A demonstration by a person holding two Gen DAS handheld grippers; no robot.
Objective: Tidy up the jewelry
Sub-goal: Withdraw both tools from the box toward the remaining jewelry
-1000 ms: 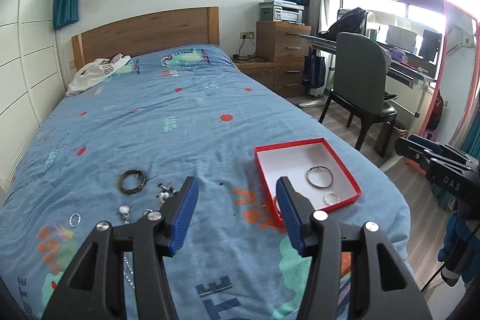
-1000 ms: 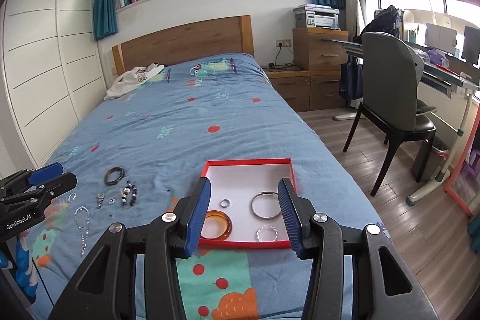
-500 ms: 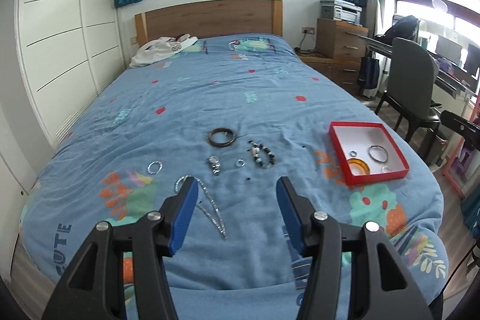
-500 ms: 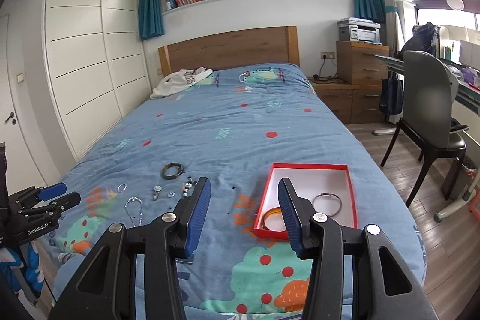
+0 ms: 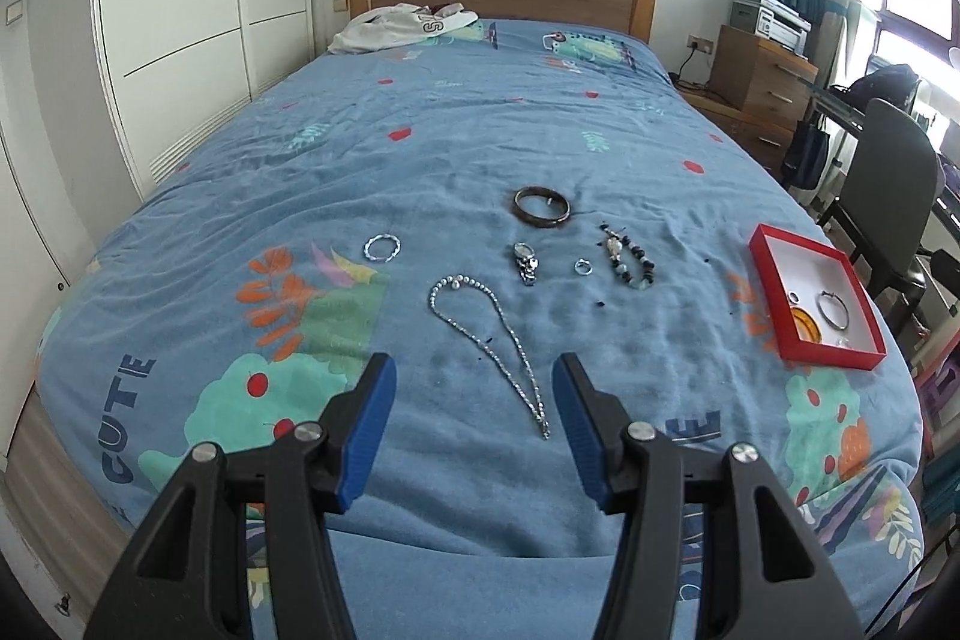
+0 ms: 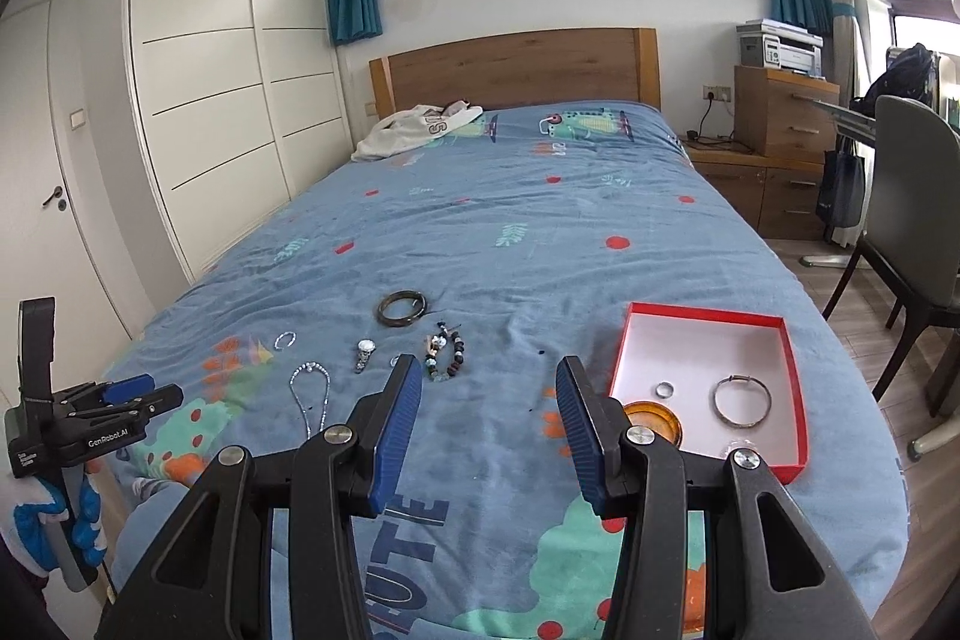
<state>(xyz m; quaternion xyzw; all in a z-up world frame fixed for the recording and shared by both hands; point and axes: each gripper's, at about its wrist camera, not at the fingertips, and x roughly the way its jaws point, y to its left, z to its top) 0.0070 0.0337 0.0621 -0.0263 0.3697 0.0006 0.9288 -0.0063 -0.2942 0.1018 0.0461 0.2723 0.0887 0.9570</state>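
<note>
Loose jewelry lies on the blue bedspread: a silver bead necklace (image 5: 489, 340), a dark bangle (image 5: 542, 205), a watch (image 5: 527, 261), a small ring (image 5: 582, 267), a beaded bracelet (image 5: 629, 257) and a twisted silver bracelet (image 5: 382, 246). My left gripper (image 5: 474, 388) hangs open just short of the necklace's near end, nothing between its blue pads. At the right, a red box (image 6: 792, 388) holds an amber bangle (image 6: 657, 421), a silver bangle (image 6: 741, 400) and a ring (image 6: 663, 389). My right gripper (image 6: 487, 394) is open and empty over the bedspread, left of the box.
A white garment (image 6: 414, 127) lies by the wooden headboard. Wardrobe doors (image 6: 210, 100) run along the left of the bed. A grey chair (image 6: 912, 196), a desk and a drawer unit with a printer (image 6: 780, 49) stand at the right. A gloved hand (image 6: 54, 526) holds the left gripper.
Both grippers have swung left, away from the red box toward the loose jewelry. The left one has also sunk closer to the necklace. Their jaws have not changed.
</note>
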